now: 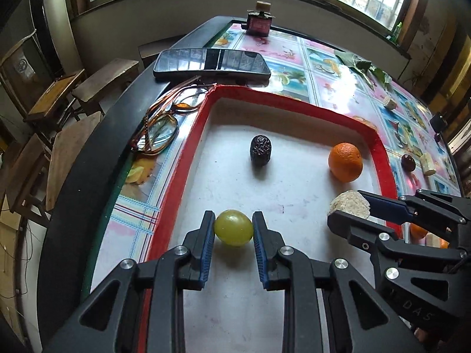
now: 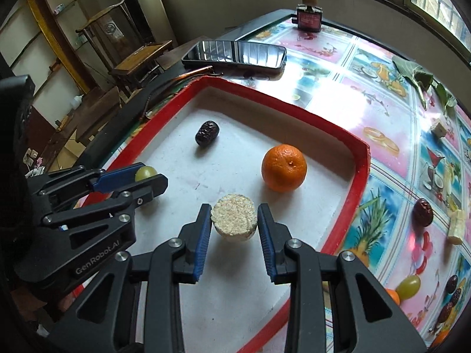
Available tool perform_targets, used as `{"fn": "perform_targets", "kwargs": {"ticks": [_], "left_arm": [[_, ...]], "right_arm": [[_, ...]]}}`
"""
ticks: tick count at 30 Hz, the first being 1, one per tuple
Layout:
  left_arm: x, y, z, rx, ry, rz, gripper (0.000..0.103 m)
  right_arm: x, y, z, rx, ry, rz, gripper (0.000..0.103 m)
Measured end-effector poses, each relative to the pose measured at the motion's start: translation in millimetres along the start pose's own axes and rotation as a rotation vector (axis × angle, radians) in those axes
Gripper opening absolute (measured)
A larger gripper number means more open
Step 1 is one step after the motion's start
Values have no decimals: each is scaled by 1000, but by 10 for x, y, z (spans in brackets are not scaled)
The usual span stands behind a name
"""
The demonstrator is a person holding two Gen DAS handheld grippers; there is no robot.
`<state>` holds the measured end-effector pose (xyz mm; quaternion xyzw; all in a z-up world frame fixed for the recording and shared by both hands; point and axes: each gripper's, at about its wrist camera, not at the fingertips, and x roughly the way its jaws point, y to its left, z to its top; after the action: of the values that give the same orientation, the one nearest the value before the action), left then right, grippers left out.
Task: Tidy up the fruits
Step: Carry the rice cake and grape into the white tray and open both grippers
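left gripper (image 1: 233,229) clamps green grape (image 1: 233,228) over red-rimmed tray (image 1: 173,176) | right gripper (image 2: 234,219) clamps pale cut fruit piece (image 2: 234,221), nearer tray's orange (image 2: 284,167) | risk: over-squeeze bursts grape; released grape rolls

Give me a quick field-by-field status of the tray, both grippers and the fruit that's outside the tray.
tray: red-rimmed tray, white floor
in tray, free: orange; dark date
left gripper: shut on green grape, low over the tray floor
right gripper: shut on pale cut round piece, kind unclear
outside tray, on the tablecloth: second date; pale cut piece; another grape
other items: phone; glasses; small bottle
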<state>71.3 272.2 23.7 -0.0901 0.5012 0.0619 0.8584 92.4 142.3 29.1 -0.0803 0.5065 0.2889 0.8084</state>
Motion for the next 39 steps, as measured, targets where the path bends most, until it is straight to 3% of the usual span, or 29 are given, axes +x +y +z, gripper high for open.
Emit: {"fn": "perform_targets", "kwargs": {"ticks": [11, 27, 32, 39], "left_arm": [[45, 6, 22, 7, 12, 24, 26], [-212, -1, -51, -21, -22, 61, 70], [-348, -99, -105, -12, -46, 66, 73], [-550, -373, -260, 19, -83, 72, 78]], "right_arm": [[121, 0, 35, -13, 28, -25, 34], [-168, 6, -56, -16, -14, -92, 64], [-378, -8, -163, -16, -41, -102, 73], [-694, -41, -472, -32, -61, -102, 76]]}}
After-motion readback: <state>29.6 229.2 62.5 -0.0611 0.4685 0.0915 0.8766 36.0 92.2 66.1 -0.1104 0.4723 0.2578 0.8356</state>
